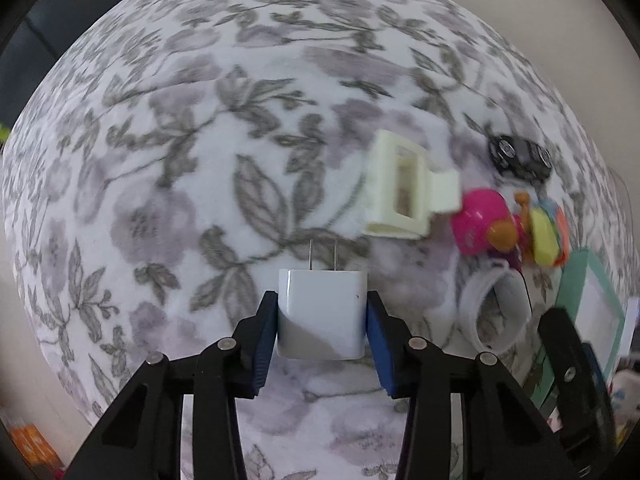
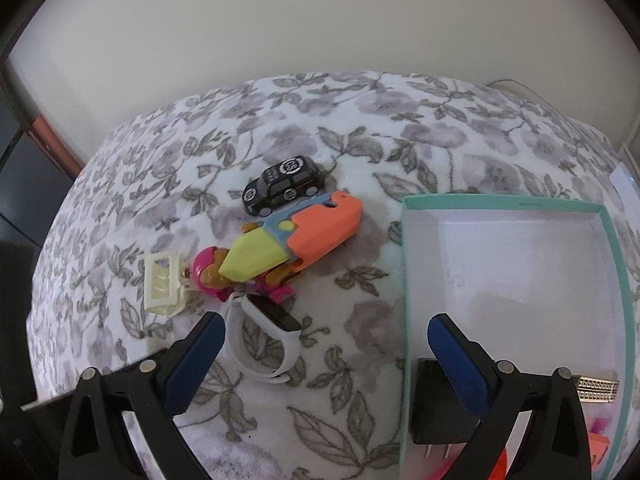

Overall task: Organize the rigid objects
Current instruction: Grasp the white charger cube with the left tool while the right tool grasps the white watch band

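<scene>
**White charger caught in left gripper's pinch above flowered blanket**

The left gripper [image 1: 322,320] pinches a white wall charger [image 1: 322,314] between its blue pads [image 1: 264,344], one pad on each side of the plug body, its two metal prongs pointing away from the camera. Under it spreads a white blanket [image 1: 200,160] printed with grey leaves and mauve flowers. Ahead and to the right lies a cream plastic clip [image 1: 400,192], and just beyond it a pink toy figure [image 1: 480,220] huddles with other bright pieces; a black toy car [image 1: 520,156] sits farther off. A white smart band [image 1: 492,312] lies curled to the right of the charger.

The right gripper [image 2: 324,344] hangs with its jaws spread wide, nothing between them. Its left finger stands just beside the white smart band, whose dark screen faces up; its right finger reaches over the near corner of a teal-rimmed box [image 2: 408,280]. Inside the box, a black charger [image 2: 436,404] lies by the near left wall, partly hidden behind the finger, and a patterned metal strip [image 2: 596,390] shows at the right. Past the band, an orange, yellow and blue toy [image 2: 296,240] rests on the pink figure, the black car just beyond it, the cream clip to the left.
</scene>
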Demonstrator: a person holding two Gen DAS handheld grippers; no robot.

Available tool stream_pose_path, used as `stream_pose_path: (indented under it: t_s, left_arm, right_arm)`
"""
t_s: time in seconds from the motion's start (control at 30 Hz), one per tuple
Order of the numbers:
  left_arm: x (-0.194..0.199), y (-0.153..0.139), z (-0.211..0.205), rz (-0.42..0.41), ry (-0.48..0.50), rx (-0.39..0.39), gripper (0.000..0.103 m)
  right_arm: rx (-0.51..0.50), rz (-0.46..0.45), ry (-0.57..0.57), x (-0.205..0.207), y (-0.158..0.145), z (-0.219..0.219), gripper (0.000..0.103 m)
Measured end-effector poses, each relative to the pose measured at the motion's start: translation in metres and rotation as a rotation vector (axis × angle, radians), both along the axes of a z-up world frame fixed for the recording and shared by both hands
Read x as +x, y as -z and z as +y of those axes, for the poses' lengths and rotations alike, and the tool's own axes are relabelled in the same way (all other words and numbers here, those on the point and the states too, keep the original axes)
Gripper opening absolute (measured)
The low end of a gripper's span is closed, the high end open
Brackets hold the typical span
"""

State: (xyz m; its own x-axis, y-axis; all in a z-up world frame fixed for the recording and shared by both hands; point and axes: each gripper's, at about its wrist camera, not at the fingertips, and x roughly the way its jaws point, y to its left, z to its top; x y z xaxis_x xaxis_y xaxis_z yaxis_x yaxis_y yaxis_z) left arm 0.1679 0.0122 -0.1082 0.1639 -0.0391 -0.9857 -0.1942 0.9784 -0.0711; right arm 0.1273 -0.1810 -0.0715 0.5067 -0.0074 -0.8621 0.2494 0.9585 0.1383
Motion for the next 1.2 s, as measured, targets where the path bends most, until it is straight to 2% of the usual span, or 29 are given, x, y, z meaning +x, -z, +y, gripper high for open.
stream_pose_path:
  t_s: [0.3,0.6,0.67,0.73,0.8,0.87,1.2]
  left_arm:
    - [0.001,-0.001,0.044,-0.002,-0.144,-0.025,0.045]
    - [-0.002,-0.008,0.047,0.000,-0.146,-0.015,0.045]
    - [-0.002,-0.010,0.043,0.004,-0.149,-0.015,0.045]
    - [-0.002,-0.004,0.042,0.010,-0.153,-0.017,0.045]
    - [0.003,0.004,0.039,0.012,-0.154,-0.014,0.045]
    - [0.003,0.004,0.040,0.012,-0.154,-0.013,0.045]
    - [0.006,0.007,0.033,0.018,-0.133,0.035,0.045]
  right_arm:
    - [-0.047,0.013,-0.094,0.004,0.011,0.028,0.096]
    - [-0.097,0.038,-0.185,0.007,0.033,0.057,0.084]
    - [-0.102,0.043,-0.194,0.008,0.039,0.061,0.076]
    - [-0.133,0.031,-0.200,0.008,0.040,0.064,0.074]
    - [-0.140,0.023,-0.194,0.007,0.038,0.063,0.068]
    - [-0.144,0.014,-0.174,0.006,0.037,0.059,0.055]
    - [-0.074,0.023,-0.163,0.008,0.030,0.048,0.055]
